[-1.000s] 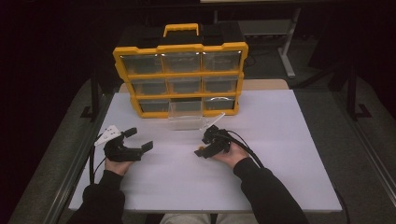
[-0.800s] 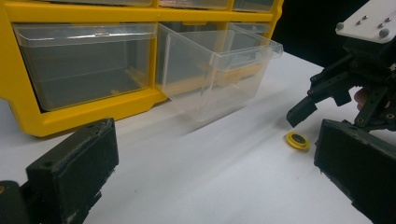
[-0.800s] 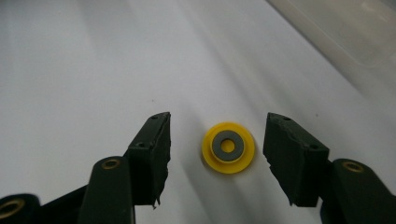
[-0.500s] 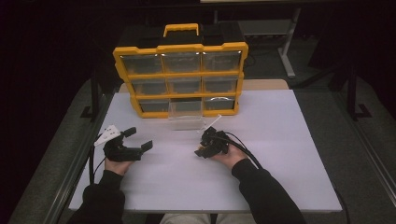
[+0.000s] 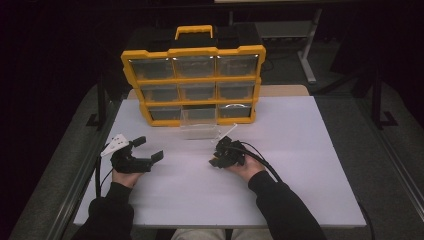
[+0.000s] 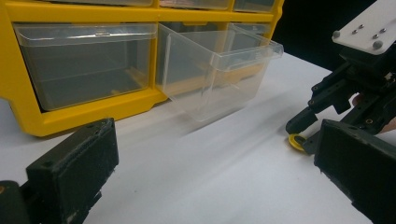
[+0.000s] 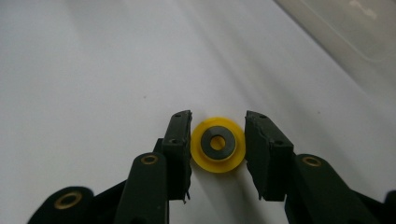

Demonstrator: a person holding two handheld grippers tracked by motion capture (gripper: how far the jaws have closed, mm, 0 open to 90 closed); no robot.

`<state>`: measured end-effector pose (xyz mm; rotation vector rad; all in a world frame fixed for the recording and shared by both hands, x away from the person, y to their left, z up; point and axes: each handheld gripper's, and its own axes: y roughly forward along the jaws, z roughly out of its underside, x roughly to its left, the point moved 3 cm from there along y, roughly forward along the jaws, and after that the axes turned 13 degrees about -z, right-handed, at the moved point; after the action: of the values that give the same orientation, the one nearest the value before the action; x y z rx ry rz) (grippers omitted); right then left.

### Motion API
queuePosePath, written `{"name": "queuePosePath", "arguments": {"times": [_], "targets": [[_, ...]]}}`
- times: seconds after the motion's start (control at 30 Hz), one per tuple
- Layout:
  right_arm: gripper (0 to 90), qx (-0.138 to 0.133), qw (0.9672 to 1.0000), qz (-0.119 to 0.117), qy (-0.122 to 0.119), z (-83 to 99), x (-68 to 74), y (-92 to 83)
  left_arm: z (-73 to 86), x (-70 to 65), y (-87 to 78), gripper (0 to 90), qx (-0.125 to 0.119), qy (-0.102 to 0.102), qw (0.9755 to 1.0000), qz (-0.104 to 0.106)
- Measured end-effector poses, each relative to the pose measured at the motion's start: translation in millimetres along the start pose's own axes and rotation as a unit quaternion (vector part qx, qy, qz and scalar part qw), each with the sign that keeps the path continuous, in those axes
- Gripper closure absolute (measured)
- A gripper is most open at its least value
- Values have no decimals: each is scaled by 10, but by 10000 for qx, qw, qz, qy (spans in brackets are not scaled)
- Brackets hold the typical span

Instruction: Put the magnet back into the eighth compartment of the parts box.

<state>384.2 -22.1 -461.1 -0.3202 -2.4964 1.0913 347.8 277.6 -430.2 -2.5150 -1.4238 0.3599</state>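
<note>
A small yellow disc (image 7: 218, 144) with a dark centre lies on the white table (image 5: 310, 160). My right gripper (image 7: 218, 125) is over it, and its jaws have just been closing. Both pads now press the disc's rim from either side. In the high view the right gripper (image 5: 220, 153) sits just in front of a clear drawer (image 5: 200, 131). The left gripper view shows the disc (image 6: 295, 141) under the right gripper's (image 6: 309, 133) tips. My left gripper (image 5: 149, 149) rests at the left of the table, open, with nothing between its jaws (image 6: 217, 140).
A yellow organizer (image 5: 195, 80) with clear drawers stands at the back of the table. One bottom-row drawer (image 6: 215, 65) is pulled out onto the tabletop. White table surface stretches to the right and toward the front edge.
The right gripper's jaws have drawn together around the disc. Both hands have stayed where they were.
</note>
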Motion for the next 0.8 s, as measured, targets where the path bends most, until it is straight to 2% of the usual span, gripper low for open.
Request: {"name": "queuePosePath", "arguments": {"times": [0.8], "targets": [[614, -514, 9986, 78, 20, -166, 2, -334, -2, 1, 0, 0, -7, -24, 10000, -8]]}}
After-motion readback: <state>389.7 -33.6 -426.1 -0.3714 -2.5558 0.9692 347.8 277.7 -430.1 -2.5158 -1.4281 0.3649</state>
